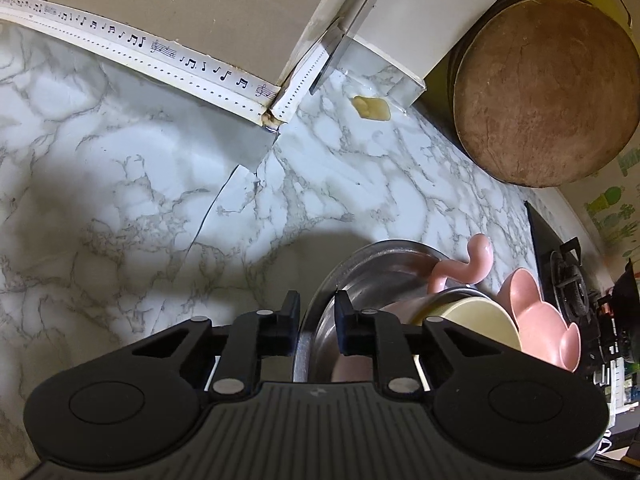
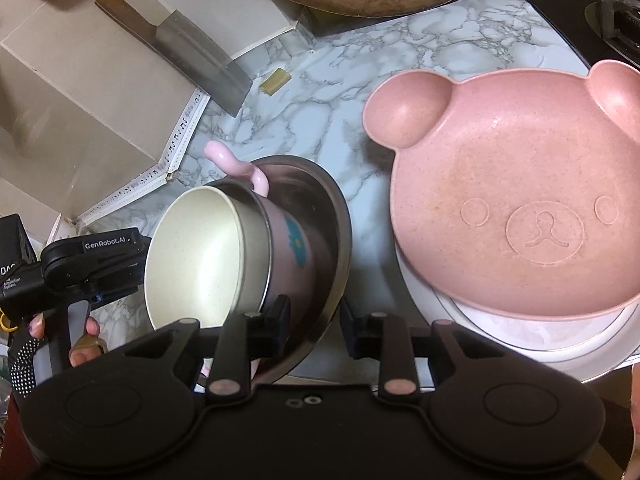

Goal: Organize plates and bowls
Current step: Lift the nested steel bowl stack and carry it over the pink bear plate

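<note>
So the round stainless steel bowl point(image 2: 320, 216) sat on the marble-look counter point(image 1: 140, 200), w/ a pink mug with curly handle point(image 2: 288, 248) lying on its side inside, mouth facing away from the pink bear-face plastic bowl point(image 2: 520, 208), handle point(image 1: 468, 264) pointing toward the cleaver point(image 2: 192, 52). A cream bowl point(image 2: 196, 256) was nested in the mug's mouth. Bear bowl rested on a white plate point(image 2: 520, 344) just beside the steel bowl. Left gripper point(image 1: 317, 320) straddled the steel rim, fingers parted, not clamped. Right gripper point(image 2: 314, 326) likewise spread, holding nothing.
</note>
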A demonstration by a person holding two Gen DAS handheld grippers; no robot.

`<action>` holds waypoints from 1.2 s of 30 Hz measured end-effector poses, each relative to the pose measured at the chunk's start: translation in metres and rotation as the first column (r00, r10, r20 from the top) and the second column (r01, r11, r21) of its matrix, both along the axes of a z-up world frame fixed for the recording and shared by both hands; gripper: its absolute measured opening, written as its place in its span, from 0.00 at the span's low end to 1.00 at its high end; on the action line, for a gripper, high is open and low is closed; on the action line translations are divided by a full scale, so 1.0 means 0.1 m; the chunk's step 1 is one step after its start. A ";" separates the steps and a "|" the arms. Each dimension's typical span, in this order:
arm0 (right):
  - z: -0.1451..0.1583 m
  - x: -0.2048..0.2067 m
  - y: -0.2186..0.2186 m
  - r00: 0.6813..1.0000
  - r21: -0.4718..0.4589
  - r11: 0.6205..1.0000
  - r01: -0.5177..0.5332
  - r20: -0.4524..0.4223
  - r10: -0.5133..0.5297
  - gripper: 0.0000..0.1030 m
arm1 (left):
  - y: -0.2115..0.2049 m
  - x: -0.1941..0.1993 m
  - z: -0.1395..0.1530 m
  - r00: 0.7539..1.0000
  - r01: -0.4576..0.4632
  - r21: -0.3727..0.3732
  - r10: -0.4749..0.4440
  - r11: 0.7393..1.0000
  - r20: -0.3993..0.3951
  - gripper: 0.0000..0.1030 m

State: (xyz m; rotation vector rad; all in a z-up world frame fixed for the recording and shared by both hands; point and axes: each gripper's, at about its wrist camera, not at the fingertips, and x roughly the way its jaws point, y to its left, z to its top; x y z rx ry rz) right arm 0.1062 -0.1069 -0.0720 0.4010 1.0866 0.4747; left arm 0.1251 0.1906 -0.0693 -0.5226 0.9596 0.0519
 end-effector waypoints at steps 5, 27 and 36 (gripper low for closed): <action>0.00 0.02 0.02 1.000 -0.021 1.000 0.006 0.001 -0.006 0.23 | -0.02 -0.03 0.01 1.000 -0.015 0.010 0.015 1.000 -0.005 0.16; 0.08 0.13 0.16 0.993 -0.144 0.984 -0.101 0.043 0.108 0.14 | -0.02 -0.46 0.17 0.996 -0.081 0.041 0.080 0.996 0.028 0.14; 0.27 0.17 0.13 0.986 -0.154 0.980 -0.129 0.087 0.144 0.14 | -0.15 -0.52 0.33 0.995 -0.081 0.079 0.077 0.994 0.057 0.14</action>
